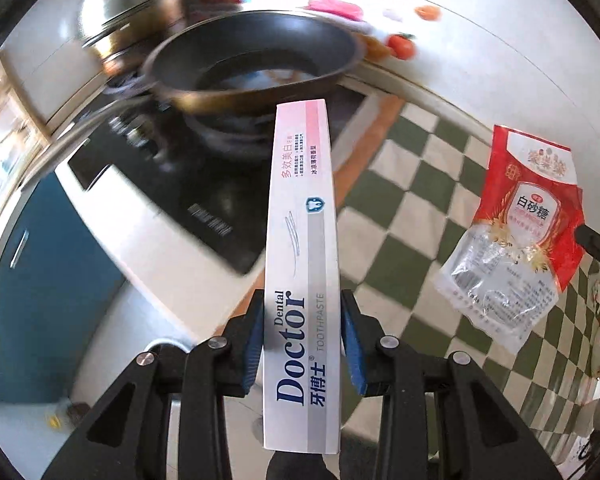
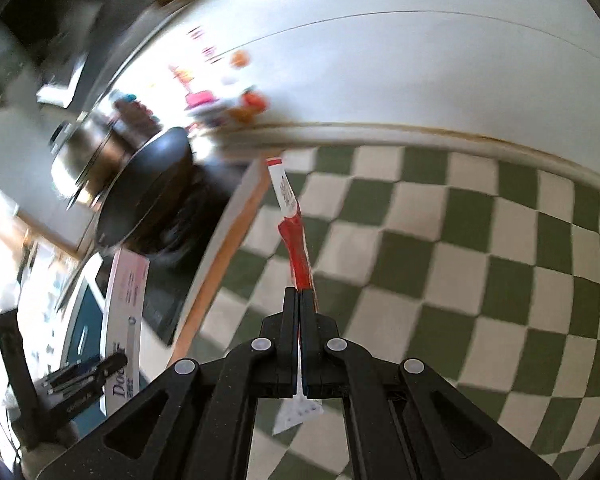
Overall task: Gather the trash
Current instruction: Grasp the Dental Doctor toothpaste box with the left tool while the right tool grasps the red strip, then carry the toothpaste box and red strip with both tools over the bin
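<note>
Held for disposal: toothpaste box (image 1: 300,280) clamped lengthwise between my left gripper's (image 1: 302,344) pads, sugar wrapper (image 2: 293,224) pinched edge-on in my fully closed right gripper (image 2: 301,300), both lifted clear of the checkered cloth (image 2: 460,260).

Toothpaste box (image 1: 300,264) between my blue pads (image 1: 354,344): white, pink end, grey band, navy lettering.
Sugar bag (image 1: 516,236) right of box: red, clear.
Cloth (image 1: 412,216) beneath: green-white checks.
Pan (image 1: 255,60) beyond box: black.

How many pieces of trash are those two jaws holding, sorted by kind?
Toothpaste box: 1, clamped in the left gripper.
Red sugar bag: 1, pinched in the right gripper.
Total: 2
</note>
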### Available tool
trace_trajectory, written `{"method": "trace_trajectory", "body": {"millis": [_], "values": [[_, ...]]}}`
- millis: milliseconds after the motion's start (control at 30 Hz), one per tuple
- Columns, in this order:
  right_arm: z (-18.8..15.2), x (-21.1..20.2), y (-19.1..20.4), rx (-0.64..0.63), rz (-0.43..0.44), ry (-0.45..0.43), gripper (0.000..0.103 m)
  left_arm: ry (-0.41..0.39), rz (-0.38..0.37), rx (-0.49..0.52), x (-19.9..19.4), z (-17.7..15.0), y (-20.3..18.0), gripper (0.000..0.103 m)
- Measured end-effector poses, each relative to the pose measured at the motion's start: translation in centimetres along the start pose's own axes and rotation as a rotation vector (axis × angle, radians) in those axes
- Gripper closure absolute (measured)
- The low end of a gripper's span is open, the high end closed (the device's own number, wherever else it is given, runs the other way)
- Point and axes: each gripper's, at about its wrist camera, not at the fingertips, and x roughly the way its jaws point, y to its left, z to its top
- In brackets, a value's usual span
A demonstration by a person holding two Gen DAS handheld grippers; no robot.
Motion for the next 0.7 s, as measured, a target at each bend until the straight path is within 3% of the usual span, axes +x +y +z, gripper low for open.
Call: {"method": "trace_trajectory", "body": {"millis": [167,400,567,700], "values": [[-2.7,-0.3,5.2,-0.059,0.051,0.025,0.103,-0.011,0.046,-0.095,-1.3,-3.3,6.0,0.071],[-6.6,0.4,15.7,-0.205,0.162,0.087,0.103,0.028,0.099,-0.26,-1.5,-9.4,15.6,0.072],[-11.3,3.3,24.2,-0.306,0.236,0.187,0.103,0.068,0.132,-0.419,-1.3,-14.5,24.4,0.072],[-17.0,8.0,31.1,-0.407,0.26,0.279,0.103,0.122,0.171,-0.52,0.7,-18.5,31.3,0.072]]}}
